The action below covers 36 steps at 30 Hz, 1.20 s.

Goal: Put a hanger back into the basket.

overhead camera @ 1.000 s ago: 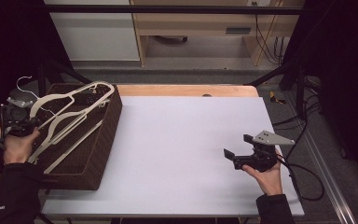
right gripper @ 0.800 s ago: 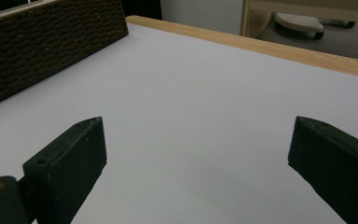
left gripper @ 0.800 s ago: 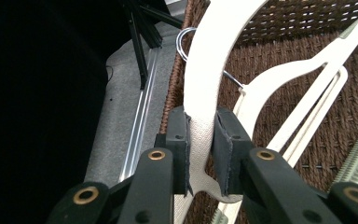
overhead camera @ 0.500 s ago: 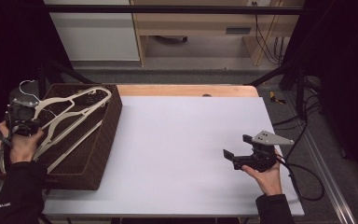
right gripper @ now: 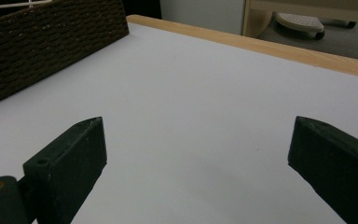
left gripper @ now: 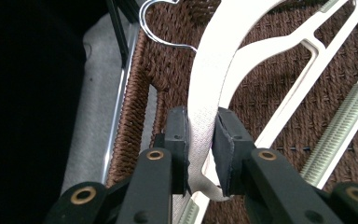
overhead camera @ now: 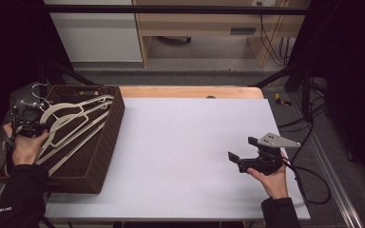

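L hand-held gripper (left gripper: 200, 140) was clamped on neck of white hanger (left gripper: 205, 84), still down in wicker basket (overhead camera: 105, 147) at bench's left end. R hand-held gripper (overhead camera: 245, 154) sat idle, jaws wide apart. Risk: hook or arm could snag neighbouring hangers (overhead camera: 81, 130) on lift; pinch on curved band could let it swivel.

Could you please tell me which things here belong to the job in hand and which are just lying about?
In the job:
- white hanger, clamped in the left tongs
- wicker basket holding the hangers

Lying about:
- right tongs, open over the white table
- cables beyond the table
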Motion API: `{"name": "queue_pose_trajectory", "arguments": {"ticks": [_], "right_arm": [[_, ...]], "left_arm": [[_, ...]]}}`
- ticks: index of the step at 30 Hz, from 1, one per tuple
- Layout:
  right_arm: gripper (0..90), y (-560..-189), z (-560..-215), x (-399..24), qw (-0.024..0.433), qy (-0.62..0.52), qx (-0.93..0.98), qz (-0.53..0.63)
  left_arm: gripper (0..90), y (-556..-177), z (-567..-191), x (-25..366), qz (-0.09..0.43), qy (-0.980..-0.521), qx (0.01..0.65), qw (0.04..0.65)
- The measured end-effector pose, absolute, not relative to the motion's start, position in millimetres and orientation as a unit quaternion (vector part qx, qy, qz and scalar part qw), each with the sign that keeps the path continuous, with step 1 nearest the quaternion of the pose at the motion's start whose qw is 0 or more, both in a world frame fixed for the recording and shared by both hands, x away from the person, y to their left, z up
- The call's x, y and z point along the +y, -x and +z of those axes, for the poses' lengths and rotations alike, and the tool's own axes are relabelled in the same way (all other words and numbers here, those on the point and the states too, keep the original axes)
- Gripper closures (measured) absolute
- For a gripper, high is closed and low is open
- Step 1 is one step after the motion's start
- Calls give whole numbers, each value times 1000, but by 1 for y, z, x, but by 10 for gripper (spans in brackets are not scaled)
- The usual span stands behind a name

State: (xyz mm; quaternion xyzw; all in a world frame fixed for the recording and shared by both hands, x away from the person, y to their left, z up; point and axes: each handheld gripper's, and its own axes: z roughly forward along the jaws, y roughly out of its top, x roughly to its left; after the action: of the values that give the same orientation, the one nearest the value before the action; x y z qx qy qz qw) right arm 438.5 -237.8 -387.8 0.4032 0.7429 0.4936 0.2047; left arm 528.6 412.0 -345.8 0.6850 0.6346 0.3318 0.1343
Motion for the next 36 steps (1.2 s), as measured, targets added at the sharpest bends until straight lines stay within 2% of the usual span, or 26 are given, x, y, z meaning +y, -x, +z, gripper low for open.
{"name": "queue_pose_trajectory", "arguments": {"ticks": [4, 8, 15, 17, 24, 31, 36], "right_arm": [[46, -439, -388, -238, 204, -401, 745, 492], [47, -438, -388, -238, 203, -401, 745, 493], [46, -439, -388, -237, 203, -402, 745, 491], [47, -438, -387, -238, 203, -403, 744, 493], [45, -437, -386, -240, 206, -403, 740, 497], [44, -437, -386, -240, 208, -403, 739, 498], [44, -437, -386, -240, 210, -402, 737, 501]], "left_arm": [[789, -528, -350, 407, 318, -686, 641, 129], [793, -528, -365, 420, 247, -694, 659, 154], [772, -529, -372, 420, 256, -698, 651, 153], [718, -526, -371, 422, 262, -698, 648, 158], [619, -508, -360, 423, 290, -692, 629, 205], [490, -481, -340, 414, 312, -686, 585, 299], [380, -463, -332, 405, 300, -683, 542, 387]]}}
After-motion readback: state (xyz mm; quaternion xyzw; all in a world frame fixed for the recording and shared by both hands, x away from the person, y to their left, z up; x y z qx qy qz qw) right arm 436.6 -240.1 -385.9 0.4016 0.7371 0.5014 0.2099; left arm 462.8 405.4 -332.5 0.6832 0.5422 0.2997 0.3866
